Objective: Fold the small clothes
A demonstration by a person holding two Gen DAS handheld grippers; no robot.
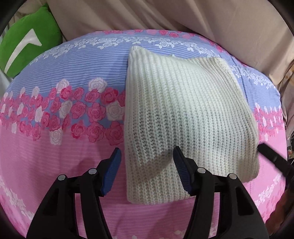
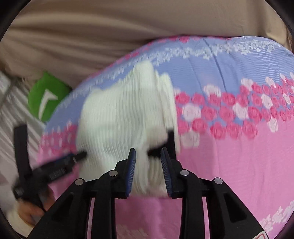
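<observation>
Underneath all: flowered bedsheet point(image 1: 55, 161), pink and blue. Cream knitted garment point(image 1: 183, 114), folded, lies flat on the sheet. Green cushion point(image 1: 27, 46) beyond the sheet's far corner. Left gripper point(image 1: 146, 156): jaws apart, straddling the garment's near corner, pads not pressing. Right gripper point(image 2: 148, 158): jaws partly apart over the garment's near edge, nothing gripped.

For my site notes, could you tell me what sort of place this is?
Probably a bedroom: the white knit garment lies on a flowery bedsheet, with a green cushion and rumpled beige bedding behind.
</observation>
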